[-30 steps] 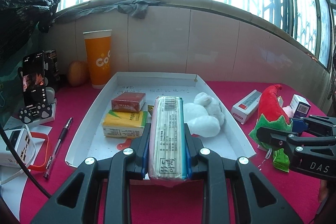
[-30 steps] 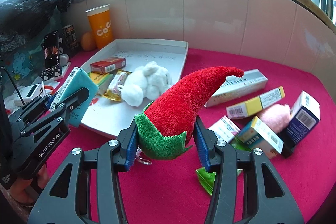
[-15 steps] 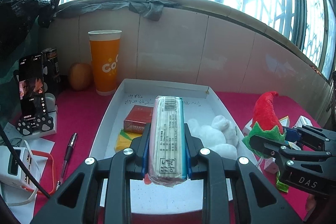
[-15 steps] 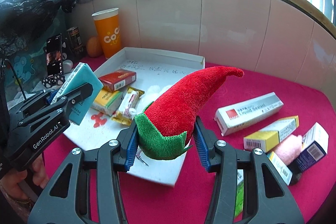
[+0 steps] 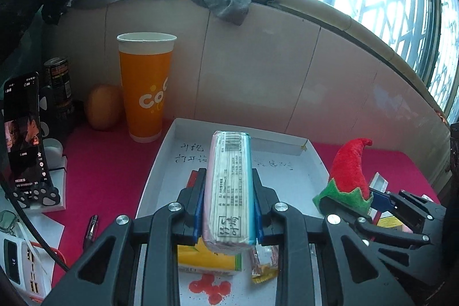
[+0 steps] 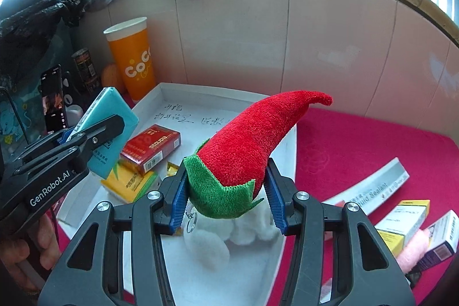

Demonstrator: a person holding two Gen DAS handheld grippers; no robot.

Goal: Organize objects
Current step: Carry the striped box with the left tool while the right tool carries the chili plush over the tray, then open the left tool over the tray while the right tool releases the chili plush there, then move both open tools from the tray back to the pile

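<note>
Right wrist view: risk is that the soft red-and-green plush hat [image 6: 252, 151], pinched only at its green brim, sags or slips and lands on the white fluffy toy [image 6: 218, 243] below the fingers or over the tray [image 6: 287, 243] rim; the left-held tissue pack [image 5: 228, 188] could likewise drop onto the yellow box [image 5: 206, 260] and snack wrapper [image 5: 265, 263] directly beneath it and tip. Right gripper [image 6: 226, 198] is closed partway, blue pads pressing the brim from both sides. Left gripper [image 5: 228, 212] clamps the pack's long sides, pack upright between the fingers, above the tray's near end.
</note>
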